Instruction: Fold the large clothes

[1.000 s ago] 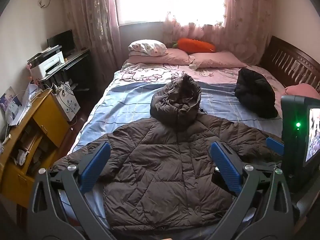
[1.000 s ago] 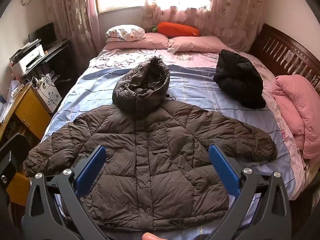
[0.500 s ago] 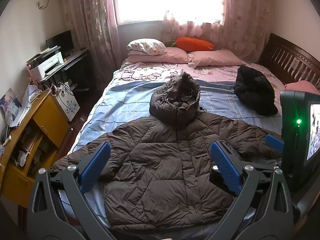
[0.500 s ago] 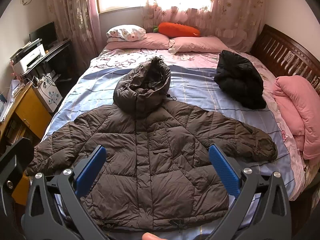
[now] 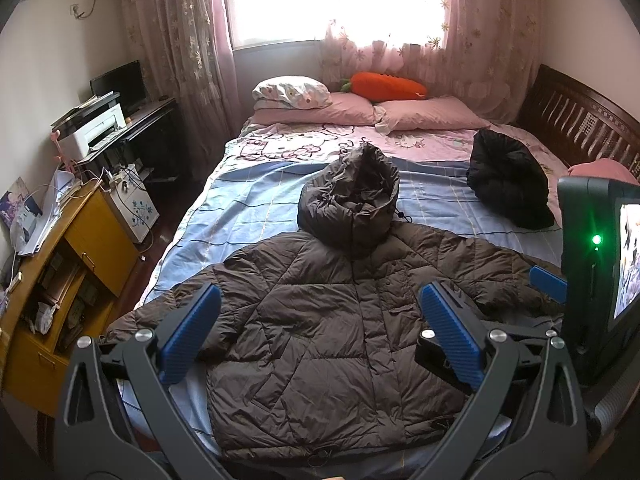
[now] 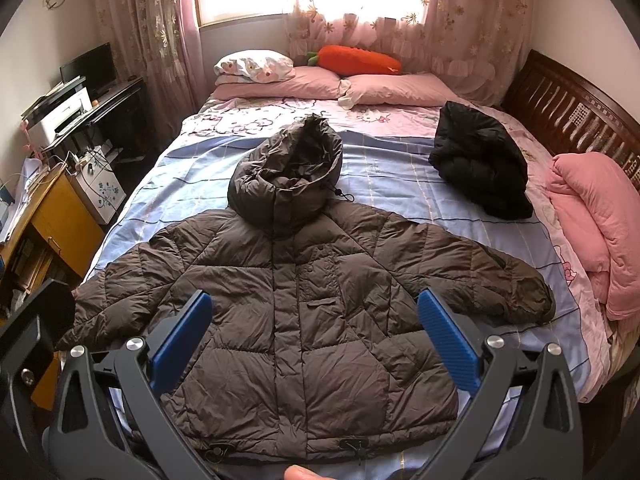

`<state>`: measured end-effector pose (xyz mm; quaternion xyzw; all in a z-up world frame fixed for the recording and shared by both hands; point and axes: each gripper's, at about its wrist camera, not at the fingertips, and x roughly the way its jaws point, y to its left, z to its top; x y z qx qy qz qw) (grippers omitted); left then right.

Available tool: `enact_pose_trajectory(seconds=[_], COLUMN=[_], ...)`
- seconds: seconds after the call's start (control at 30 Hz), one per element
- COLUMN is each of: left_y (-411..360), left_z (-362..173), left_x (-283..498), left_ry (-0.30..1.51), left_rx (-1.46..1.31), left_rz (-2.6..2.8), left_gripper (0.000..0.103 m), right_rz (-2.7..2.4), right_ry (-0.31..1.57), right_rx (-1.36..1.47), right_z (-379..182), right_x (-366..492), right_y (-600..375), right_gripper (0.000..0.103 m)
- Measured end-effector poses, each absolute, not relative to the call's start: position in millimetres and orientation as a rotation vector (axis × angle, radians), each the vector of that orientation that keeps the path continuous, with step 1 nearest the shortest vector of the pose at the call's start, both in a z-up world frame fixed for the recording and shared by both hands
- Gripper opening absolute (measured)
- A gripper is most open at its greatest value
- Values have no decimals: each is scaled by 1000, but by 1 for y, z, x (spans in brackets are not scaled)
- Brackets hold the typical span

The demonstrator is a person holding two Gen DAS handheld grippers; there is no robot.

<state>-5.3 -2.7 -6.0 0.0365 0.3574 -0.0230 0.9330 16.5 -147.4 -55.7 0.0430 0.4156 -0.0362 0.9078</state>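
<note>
Blown-out daylight from window, dim foreground, fisheye-warped dark corners.

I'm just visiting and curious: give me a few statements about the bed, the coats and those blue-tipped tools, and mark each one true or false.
1. The brown puffer jacket lies spread flat on the bed with both sleeves out. True.
2. The left hand-held gripper is clamped on a sleeve. False: it is open and holds nothing.
3. A black garment sits bunched up on the bed, apart from the brown jacket. True.
4. The brown jacket's hood is tucked under its body. False: it lies above the collar, toward the pillows.
5. The right hand-held gripper is open. True.
6. The carrot-shaped cushion lies on the floor. False: it rests behind the pink pillows.
</note>
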Motion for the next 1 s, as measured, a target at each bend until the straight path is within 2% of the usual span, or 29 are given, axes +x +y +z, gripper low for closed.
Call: enact_pose_trajectory(seconds=[1.0], left_y=[-3], left_z=[-6], left_x=[-5], left_ry=[731], left_rx=[77], left_rz=[-47], left_gripper=[101], right_rz=[-76], right_ry=[857], right_rx=[85], right_z=[-56], right_x=[17], right_y=[-147], right_gripper=[102])
